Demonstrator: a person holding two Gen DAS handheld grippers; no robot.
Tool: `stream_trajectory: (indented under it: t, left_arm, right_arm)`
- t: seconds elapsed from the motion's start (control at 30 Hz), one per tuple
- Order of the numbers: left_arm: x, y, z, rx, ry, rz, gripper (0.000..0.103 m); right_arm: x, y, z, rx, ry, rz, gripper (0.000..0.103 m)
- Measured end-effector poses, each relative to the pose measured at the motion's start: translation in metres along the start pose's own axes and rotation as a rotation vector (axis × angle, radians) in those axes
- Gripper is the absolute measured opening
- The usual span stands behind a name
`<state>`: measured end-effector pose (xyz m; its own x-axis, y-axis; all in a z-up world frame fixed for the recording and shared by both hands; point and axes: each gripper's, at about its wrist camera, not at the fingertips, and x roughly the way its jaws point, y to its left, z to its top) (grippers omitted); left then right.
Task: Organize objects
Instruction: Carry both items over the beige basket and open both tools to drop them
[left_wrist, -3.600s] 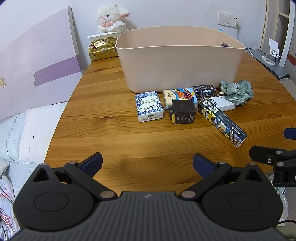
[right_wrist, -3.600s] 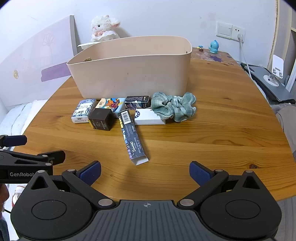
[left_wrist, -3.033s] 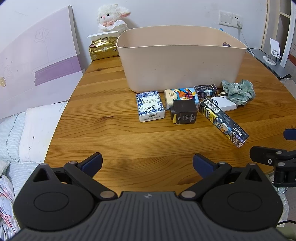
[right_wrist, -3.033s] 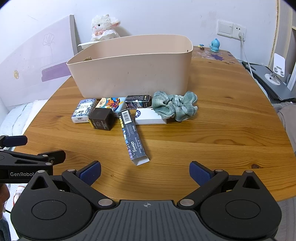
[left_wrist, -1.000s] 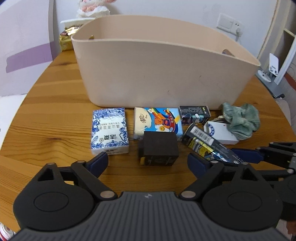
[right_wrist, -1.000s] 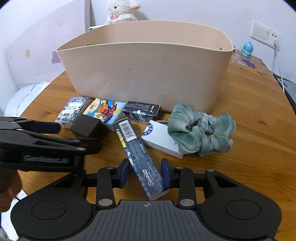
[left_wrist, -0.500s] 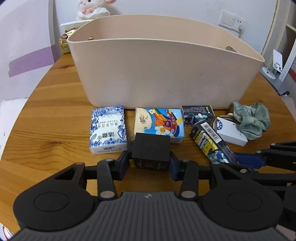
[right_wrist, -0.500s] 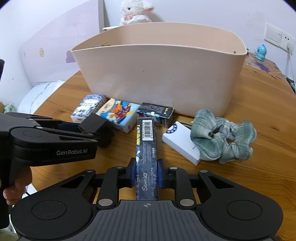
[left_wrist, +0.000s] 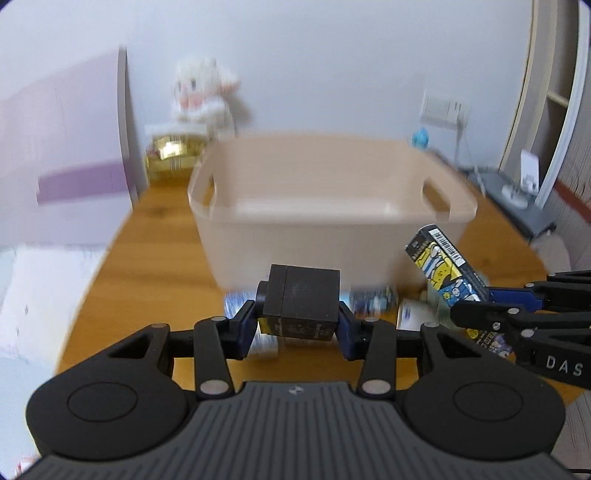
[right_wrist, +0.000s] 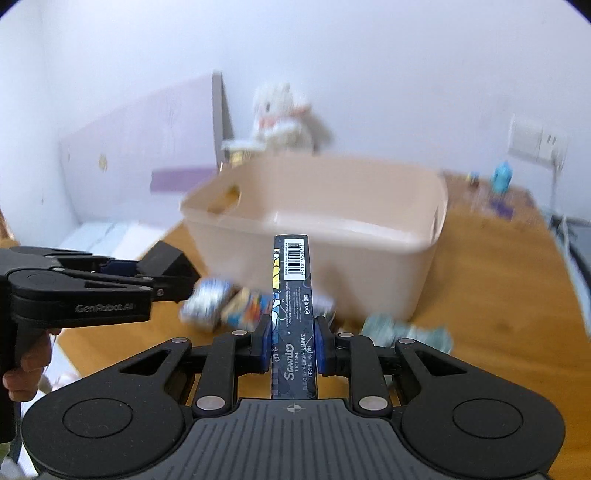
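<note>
Left tool (left_wrist: 302, 323) clamps the black box (left_wrist: 301, 299); right tool (right_wrist: 291, 347) clamps the long Sanrio carton (right_wrist: 293, 291).

Each wrist camera is sitting just behind its own jaws, looking forward and slightly down over the table (left_wrist: 155, 236) toward the beige bin (left_wrist: 325, 221) and back wall. Both views are sharing the bin (right_wrist: 332, 236), the plush toy (left_wrist: 199, 92), and each other's gripper at one side.

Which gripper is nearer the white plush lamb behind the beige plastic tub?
Left. The left gripper, holding the black box, is on the white plush lamb's side; the right gripper, holding the long dark carton, sits farther right.
</note>
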<state>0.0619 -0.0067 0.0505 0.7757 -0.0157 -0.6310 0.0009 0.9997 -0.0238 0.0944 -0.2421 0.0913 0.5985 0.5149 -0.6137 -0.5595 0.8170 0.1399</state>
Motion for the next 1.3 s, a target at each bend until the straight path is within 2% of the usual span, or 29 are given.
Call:
stream_trajectory:
  t: [0.17,0.33,0.47,0.63,0.83,0.93,0.97,1.0,1.03,1.07,1.13,1.17,1.2,1.23,1.3]
  left_arm:
    - [-0.003,-0.003,0.039,0.032,-0.090,0.022,0.046]
    - [0.019,-0.011,0.069,0.052,-0.112,0.048,0.046]
    - [0.053,-0.018,0.087,0.055,-0.069,0.065,0.046]
    - [0.100,-0.021,0.094,0.063,0.024,0.094,0.046]
    - [0.143,-0.012,0.090,0.027,0.154,0.087,0.047]
    - [0.150,-0.006,0.087,-0.003,0.194,0.076,0.047]
    - [0.148,-0.004,0.086,-0.017,0.191,0.068,0.048]
    - [0.143,-0.002,0.086,-0.023,0.182,0.063,0.050]
    - [0.140,-0.001,0.087,-0.020,0.171,0.064,0.059]
    - [0.134,-0.001,0.089,-0.015,0.150,0.068,0.073]
    - [0.119,-0.002,0.090,-0.003,0.100,0.082,0.082]
    - [0.111,-0.003,0.091,0.010,0.076,0.086,0.085]
    - [0.104,-0.004,0.092,0.024,0.059,0.088,0.086]
    - [0.097,-0.005,0.092,0.035,0.045,0.090,0.090]
    - [0.083,-0.006,0.090,0.054,0.014,0.100,0.091]
  right_arm:
    - [-0.007,-0.016,0.041,0.012,-0.098,-0.058,0.022]
    - [0.020,-0.034,0.082,0.047,-0.094,-0.101,0.022]
    - [0.055,-0.043,0.101,0.070,-0.033,-0.144,0.022]
    - [0.101,-0.049,0.108,0.094,0.078,-0.177,0.022]
    - [0.134,-0.047,0.096,0.093,0.177,-0.196,0.021]
    - [0.137,-0.050,0.095,0.107,0.179,-0.201,0.040]
    - [0.134,-0.050,0.096,0.107,0.169,-0.201,0.053]
    - [0.129,-0.049,0.096,0.103,0.151,-0.204,0.060]
    - [0.125,-0.047,0.097,0.098,0.133,-0.208,0.070]
    - [0.119,-0.046,0.097,0.097,0.117,-0.212,0.076]
    - [0.108,-0.046,0.099,0.110,0.098,-0.208,0.084]
    - [0.102,-0.047,0.100,0.119,0.091,-0.204,0.095]
    - [0.095,-0.047,0.100,0.126,0.081,-0.199,0.101]
    - [0.087,-0.047,0.099,0.130,0.063,-0.189,0.103]
    - [0.072,-0.047,0.099,0.138,0.042,-0.182,0.103]
